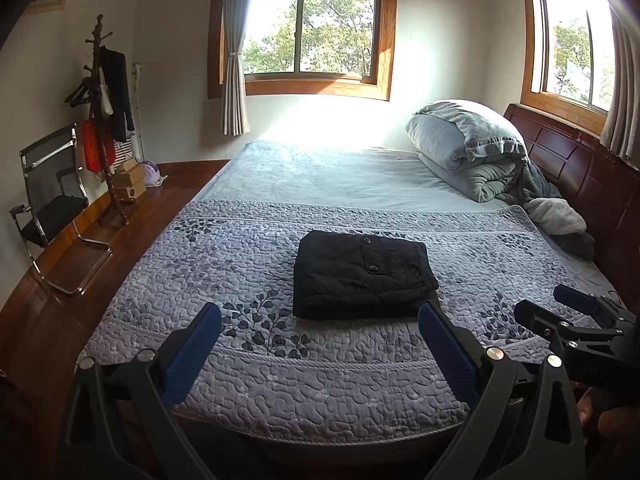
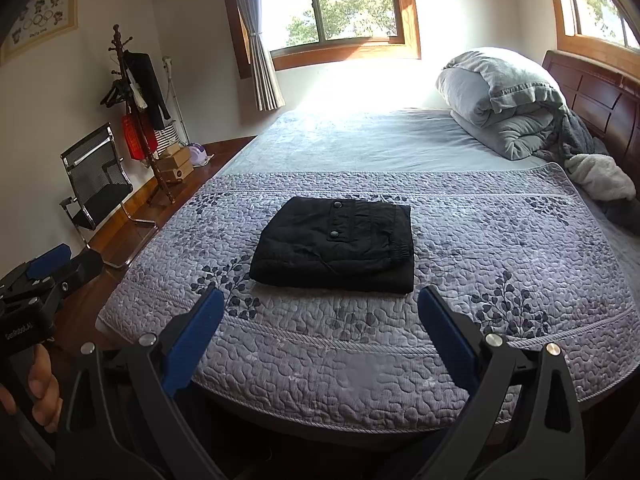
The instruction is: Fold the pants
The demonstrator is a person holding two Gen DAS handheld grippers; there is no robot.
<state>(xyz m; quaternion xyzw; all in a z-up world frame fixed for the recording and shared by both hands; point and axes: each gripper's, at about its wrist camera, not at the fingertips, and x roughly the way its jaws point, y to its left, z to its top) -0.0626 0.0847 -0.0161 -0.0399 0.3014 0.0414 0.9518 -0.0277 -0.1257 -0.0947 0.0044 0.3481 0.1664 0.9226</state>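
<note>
Black pants (image 1: 362, 276) lie folded into a neat rectangle on the purple quilted bedspread (image 1: 280, 380), pocket flap with snaps on top. They also show in the right wrist view (image 2: 336, 246). My left gripper (image 1: 320, 316) is open and empty, held back from the pants near the bed's front edge. My right gripper (image 2: 320, 300) is open and empty, also short of the pants. The right gripper shows in the left wrist view (image 1: 560, 304), and the left gripper shows in the right wrist view (image 2: 60, 264).
A rolled grey duvet (image 1: 472, 148) and loose blankets (image 1: 560, 216) lie by the dark wooden headboard (image 1: 580, 160) at the right. A black chair (image 1: 52, 208), a coat rack (image 1: 104, 120) and boxes (image 1: 130, 182) stand on the wooden floor at the left.
</note>
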